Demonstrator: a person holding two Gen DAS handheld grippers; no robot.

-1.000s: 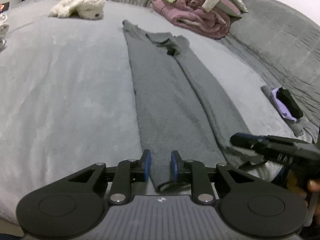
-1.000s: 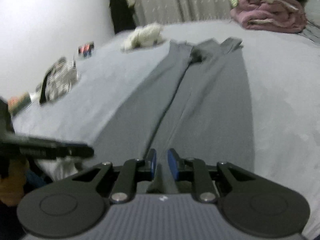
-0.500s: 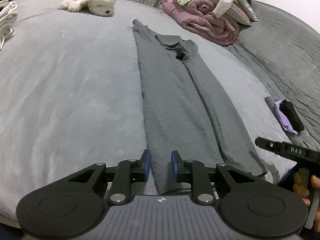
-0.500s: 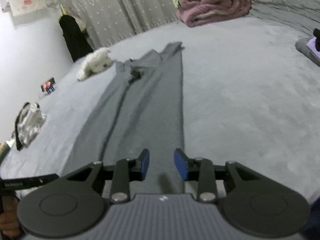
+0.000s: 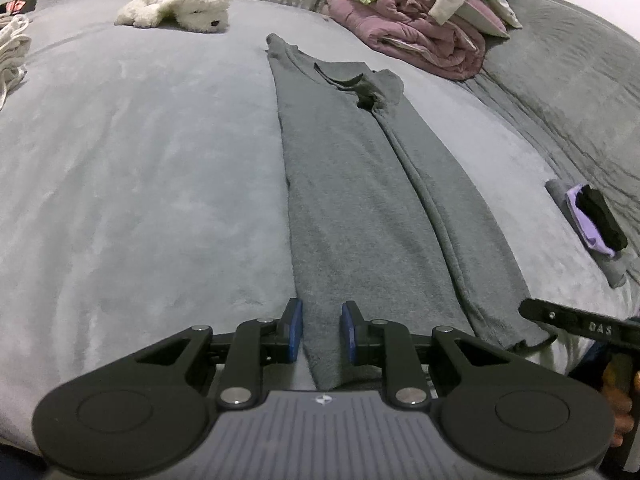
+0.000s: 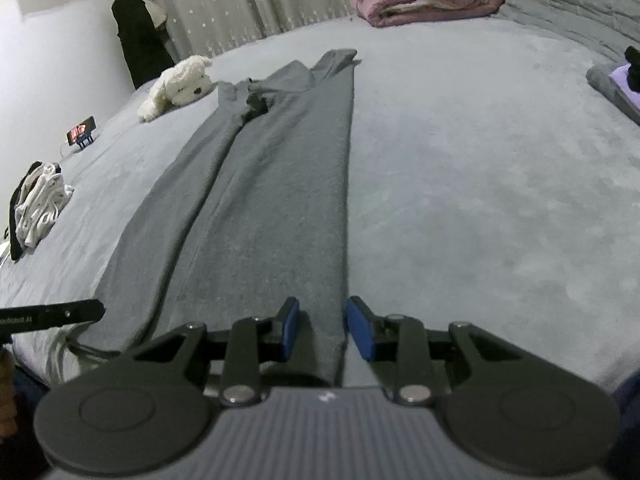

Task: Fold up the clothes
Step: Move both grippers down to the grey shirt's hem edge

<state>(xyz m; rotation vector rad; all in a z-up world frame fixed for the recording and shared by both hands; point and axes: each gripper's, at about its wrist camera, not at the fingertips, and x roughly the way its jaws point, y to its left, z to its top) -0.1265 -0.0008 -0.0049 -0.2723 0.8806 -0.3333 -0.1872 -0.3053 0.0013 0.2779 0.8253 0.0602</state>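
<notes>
A long grey garment (image 5: 360, 208), folded lengthwise into a narrow strip, lies on the grey bed (image 5: 140, 160) with its collar end toward the white plush toy (image 5: 180, 2). Both tongs sit at the garment's near hem, probably so each can take one corner for a crosswise fold. The left gripper (image 5: 320, 330) straddles the hem, narrowly parted, not visibly clamping. The right gripper (image 6: 322, 330) stands released over the garment's right edge. A second ago its jaws were nearly shut near the centre seam; they have since opened, cloth between them.
</notes>
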